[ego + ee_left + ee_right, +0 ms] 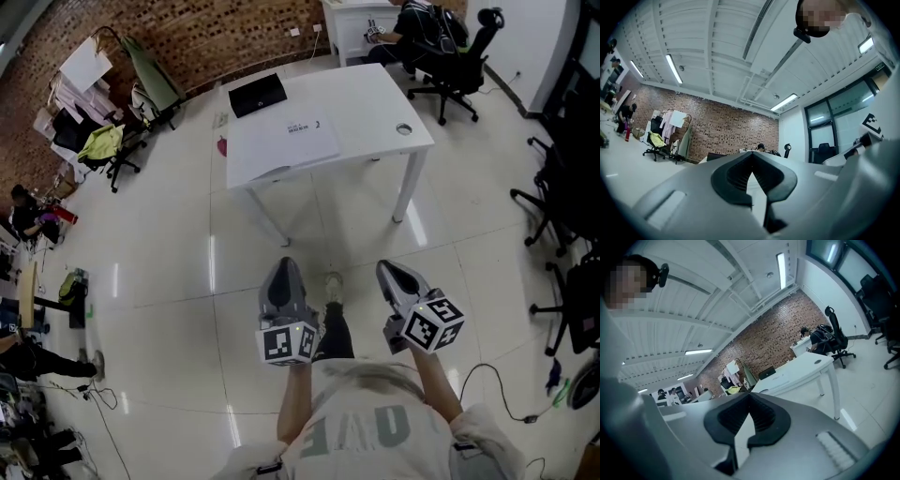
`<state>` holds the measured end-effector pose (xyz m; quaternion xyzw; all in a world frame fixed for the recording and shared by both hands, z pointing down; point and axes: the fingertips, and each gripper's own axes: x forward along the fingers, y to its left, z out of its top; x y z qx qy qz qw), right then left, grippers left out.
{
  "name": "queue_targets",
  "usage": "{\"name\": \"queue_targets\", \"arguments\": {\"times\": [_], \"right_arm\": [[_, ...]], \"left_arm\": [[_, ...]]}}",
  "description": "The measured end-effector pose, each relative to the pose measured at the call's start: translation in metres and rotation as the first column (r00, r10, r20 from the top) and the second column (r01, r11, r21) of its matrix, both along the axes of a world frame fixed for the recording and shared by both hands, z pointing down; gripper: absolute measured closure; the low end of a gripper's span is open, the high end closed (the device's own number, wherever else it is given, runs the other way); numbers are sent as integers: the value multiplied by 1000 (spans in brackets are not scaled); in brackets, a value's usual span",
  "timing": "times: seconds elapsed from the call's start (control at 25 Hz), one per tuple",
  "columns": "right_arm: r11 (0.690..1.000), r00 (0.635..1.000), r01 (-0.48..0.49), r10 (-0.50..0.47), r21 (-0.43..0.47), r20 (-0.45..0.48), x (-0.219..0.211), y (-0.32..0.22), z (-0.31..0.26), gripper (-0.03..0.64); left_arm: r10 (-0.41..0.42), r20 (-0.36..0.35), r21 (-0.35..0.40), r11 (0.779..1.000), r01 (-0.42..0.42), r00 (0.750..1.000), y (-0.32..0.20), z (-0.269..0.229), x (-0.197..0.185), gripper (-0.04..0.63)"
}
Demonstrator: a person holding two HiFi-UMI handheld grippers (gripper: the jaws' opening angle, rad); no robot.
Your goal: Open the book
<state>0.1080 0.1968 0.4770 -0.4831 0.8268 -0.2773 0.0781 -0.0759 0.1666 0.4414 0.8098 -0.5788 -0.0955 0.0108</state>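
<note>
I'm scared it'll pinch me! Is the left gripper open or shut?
Shut. The left gripper has its jaws together at the tips in the left gripper view, with nothing between them.

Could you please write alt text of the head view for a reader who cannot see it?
A person standing on a glossy tiled floor holds a left gripper and a right gripper, jaws shut and empty, well short of a white table. On the table lie a white book and a flat black object.
</note>
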Motion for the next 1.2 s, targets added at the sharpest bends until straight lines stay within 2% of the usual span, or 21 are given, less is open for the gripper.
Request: {"name": "queue_targets", "arguments": {"times": [0.16,0.32,0.48,0.6,0.8,1.0,1.12,1.2], "right_arm": [[999,996,33,-31,23,-80,-31,-88,-3,612],[999,996,36,-33,34,-87,-44,-197,-13,612],[998,992,30,-23,57,-121,-57,-296,-22,612],[996,986,42,-27,83,-165,-72,-354,-27,612],[996,987,32,-18,87,-159,-83,-412,-24,612],[997,986,21,-8,72,-169,-84,-438,-16,612],[998,976,58,-50,34,-212,-82,-451,5,612],[997,969,68,-72,-22,-236,-79,-463,29,612]], "left_arm": [[44,11,21,999,-44,999,-96,-8,-7,578],[82,13,41,996,-82,997,-204,-21,-3,578],[107,85,64,992,-112,991,-298,-37,-4,578],[119,101,86,988,-128,988,-350,-47,-8,578],[124,108,55,990,-131,986,-404,-23,-10,578],[138,91,-9,990,-137,986,-429,4,-5,578],[127,85,-24,992,-126,988,-443,12,-2,578],[114,71,-37,993,-111,991,-453,20,-2,578]]}}
